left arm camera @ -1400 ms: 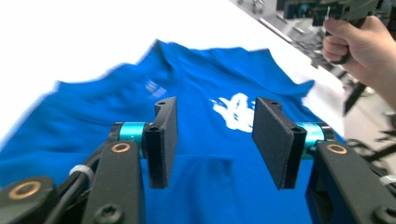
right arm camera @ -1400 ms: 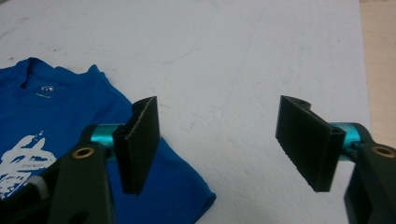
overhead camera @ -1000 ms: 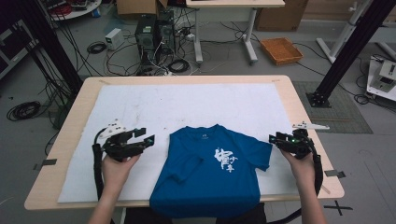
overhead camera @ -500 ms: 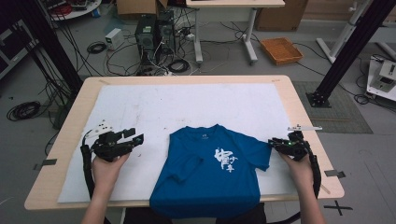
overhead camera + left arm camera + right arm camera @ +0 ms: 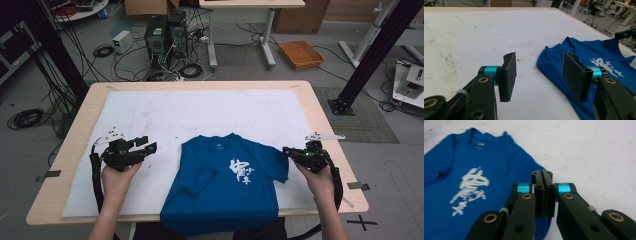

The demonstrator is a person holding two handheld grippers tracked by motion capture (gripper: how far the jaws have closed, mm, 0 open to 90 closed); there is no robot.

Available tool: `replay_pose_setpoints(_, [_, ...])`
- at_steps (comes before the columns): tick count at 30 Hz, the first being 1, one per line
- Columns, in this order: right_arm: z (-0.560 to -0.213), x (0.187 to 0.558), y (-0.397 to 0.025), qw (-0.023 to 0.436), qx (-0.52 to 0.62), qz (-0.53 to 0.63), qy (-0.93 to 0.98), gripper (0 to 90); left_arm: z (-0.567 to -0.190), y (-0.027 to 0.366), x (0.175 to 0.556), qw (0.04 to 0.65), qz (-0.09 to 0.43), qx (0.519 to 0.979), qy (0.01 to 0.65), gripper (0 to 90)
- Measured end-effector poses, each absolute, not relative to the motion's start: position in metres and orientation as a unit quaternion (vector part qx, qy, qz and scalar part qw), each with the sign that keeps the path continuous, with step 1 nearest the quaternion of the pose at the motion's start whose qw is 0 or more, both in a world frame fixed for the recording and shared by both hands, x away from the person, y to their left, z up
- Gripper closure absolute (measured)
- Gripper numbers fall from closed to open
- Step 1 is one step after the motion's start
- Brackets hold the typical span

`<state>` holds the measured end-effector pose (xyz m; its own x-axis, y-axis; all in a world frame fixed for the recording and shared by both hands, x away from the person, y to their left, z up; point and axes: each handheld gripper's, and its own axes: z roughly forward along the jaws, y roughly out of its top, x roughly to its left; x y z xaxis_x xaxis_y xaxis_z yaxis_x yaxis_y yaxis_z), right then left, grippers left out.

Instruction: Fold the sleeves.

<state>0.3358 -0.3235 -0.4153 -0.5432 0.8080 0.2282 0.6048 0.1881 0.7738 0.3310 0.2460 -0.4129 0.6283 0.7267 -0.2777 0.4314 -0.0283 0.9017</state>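
jaws spread on left gripper (image 5: 537,75); right gripper (image 5: 543,178) pressed together, maybe pinching the sleeve hem. blue t-shirt (image 5: 225,185) at table's (image 5: 320,112) near edge, soft, limp; grab sleeves or shoulders.

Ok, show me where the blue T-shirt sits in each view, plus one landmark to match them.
High view: blue T-shirt at bottom centre, between the grippers.
Left gripper view: at right, partly behind the right-hand jaw.
Right gripper view: at left, past the closed jaws.
Shared landmark: its white chest print.
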Motion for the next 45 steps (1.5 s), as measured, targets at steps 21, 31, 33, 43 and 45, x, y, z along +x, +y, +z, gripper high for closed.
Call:
replay_pose_setpoints(21, [-0.39,0.312,-0.202,0.116,0.37,0.45,0.804,89.3,-0.412,0.233,0.331,0.572,0.097,0.712,0.397,45.3])
replay_pose_setpoints(31, [-0.405,0.32,-0.15,0.109,0.354,0.423,0.827,80.8,-0.414,0.223,0.331,0.569,0.083,0.72,0.39,45.2])
replay_pose_setpoints(33, [-0.407,0.322,-0.148,0.109,0.348,0.425,0.828,77.3,-0.415,0.221,0.331,0.566,0.082,0.723,0.388,45.2])
replay_pose_setpoints(43, [-0.391,0.327,-0.211,0.136,0.385,0.487,0.772,45.2,-0.413,0.215,0.329,0.561,0.106,0.728,0.38,42.7])
replay_pose_setpoints(45, [-0.388,0.329,-0.228,0.143,0.399,0.494,0.759,40.5,-0.412,0.216,0.328,0.561,0.114,0.728,0.378,42.7])
